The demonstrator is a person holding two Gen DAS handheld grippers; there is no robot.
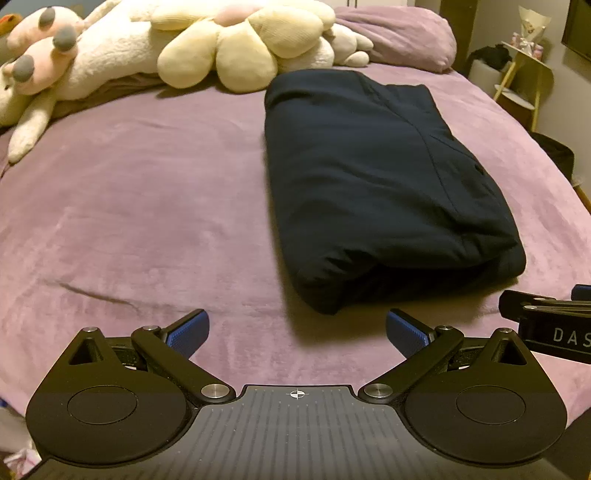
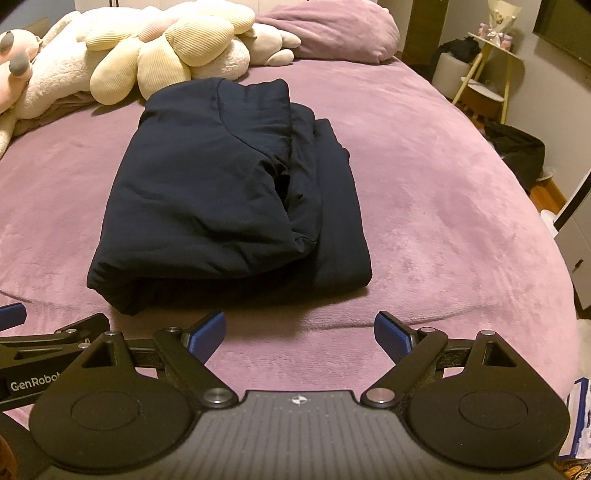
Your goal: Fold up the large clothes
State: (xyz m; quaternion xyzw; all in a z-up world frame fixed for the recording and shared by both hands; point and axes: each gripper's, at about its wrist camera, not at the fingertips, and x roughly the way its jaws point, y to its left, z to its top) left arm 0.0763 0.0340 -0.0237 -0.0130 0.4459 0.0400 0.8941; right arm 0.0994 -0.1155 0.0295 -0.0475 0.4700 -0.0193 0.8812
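A dark navy garment (image 1: 373,184) lies folded into a thick rectangle on the purple bed cover (image 1: 147,206). It also shows in the right wrist view (image 2: 229,199), with layered folds along its right side. My left gripper (image 1: 297,332) is open and empty, short of the garment's near edge. My right gripper (image 2: 300,332) is open and empty, just in front of the garment's near edge. The right gripper's body (image 1: 546,325) shows at the right edge of the left wrist view, and the left gripper's body (image 2: 44,347) shows at the left edge of the right wrist view.
Cream and pink plush toys (image 1: 147,48) and a flower-shaped cushion (image 2: 162,48) lie along the head of the bed, with a purple pillow (image 1: 399,33) beside them. A small side table (image 2: 487,74) and a dark bag (image 2: 517,151) stand beyond the bed's right edge.
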